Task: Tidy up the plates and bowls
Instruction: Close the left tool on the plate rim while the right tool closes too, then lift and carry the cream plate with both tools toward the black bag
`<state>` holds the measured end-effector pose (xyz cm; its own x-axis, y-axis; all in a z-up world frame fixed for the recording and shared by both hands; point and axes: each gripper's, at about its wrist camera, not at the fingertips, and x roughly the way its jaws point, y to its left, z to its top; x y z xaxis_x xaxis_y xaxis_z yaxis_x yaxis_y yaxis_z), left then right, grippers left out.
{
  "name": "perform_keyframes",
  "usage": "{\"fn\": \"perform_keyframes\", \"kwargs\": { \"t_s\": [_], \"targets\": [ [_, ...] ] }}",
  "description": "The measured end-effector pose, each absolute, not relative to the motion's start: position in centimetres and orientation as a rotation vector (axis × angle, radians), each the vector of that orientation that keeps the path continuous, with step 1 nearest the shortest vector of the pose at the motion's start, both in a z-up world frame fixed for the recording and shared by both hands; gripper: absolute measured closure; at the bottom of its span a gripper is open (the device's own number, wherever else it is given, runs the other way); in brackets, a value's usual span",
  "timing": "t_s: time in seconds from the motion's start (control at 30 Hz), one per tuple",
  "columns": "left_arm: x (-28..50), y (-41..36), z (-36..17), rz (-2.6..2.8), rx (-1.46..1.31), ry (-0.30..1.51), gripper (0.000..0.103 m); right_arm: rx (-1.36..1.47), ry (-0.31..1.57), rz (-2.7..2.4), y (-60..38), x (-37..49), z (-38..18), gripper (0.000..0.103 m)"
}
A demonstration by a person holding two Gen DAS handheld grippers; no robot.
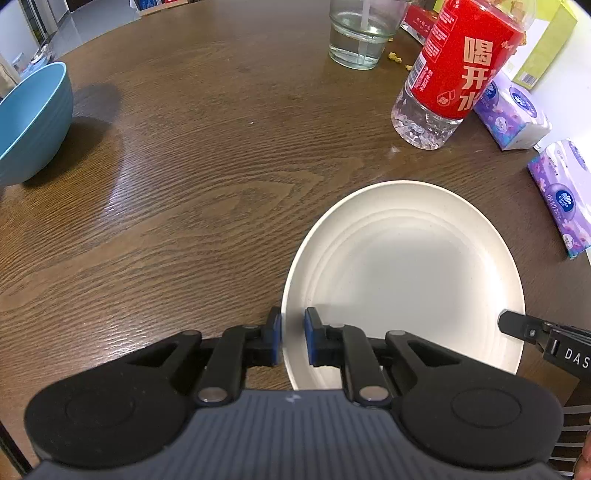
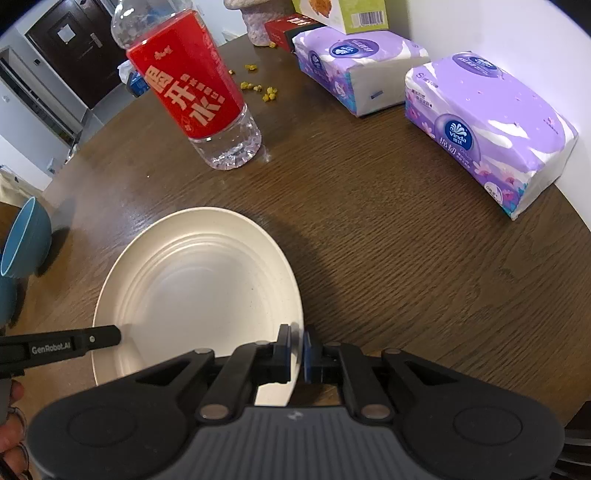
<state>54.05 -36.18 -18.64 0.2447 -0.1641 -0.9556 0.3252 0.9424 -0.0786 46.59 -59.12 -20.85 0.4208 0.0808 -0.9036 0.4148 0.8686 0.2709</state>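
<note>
Plate (image 1: 402,273): on the desk (image 1: 192,192), nearest thing to both cameras.
Left hand-held gripper (image 1: 293,338): clamped on the plate's 9 o'clock rim.
Right hand-held gripper (image 2: 296,350): clamped on its 3 o'clock rim.
Bowl (image 1: 31,122): blue, well apart at 10 o'clock.
Bottle (image 1: 454,70): upright at 12 o'clock, near the plate.
Glass (image 1: 364,35): beyond the bottle.
Tissue packs (image 2: 484,129): at 2 o'clock, by the wall.

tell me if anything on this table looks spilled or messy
Yes: small yellow crumbs lie scattered on the wooden table behind the red-labelled water bottle, near the tissue packs. The white plate and blue bowl look intact.
</note>
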Motion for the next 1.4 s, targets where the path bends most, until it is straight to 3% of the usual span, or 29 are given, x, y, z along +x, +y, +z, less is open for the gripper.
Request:
{"fn": "perform_keyframes", "kwargs": {
  "t_s": [0.77, 1.4],
  "targets": [
    [53.3, -34.9, -17.3, -0.331, 0.14, 1.237, 0.09, 0.472, 1.092, -0.21, -57.7, 46.1, -19.6, 0.097],
    [51.6, -28.8, -15.1, -0.261, 0.083, 1.191, 0.09, 0.405, 1.066, -0.128, -52.5, 46.6, -17.4, 0.097]
  ]
}}
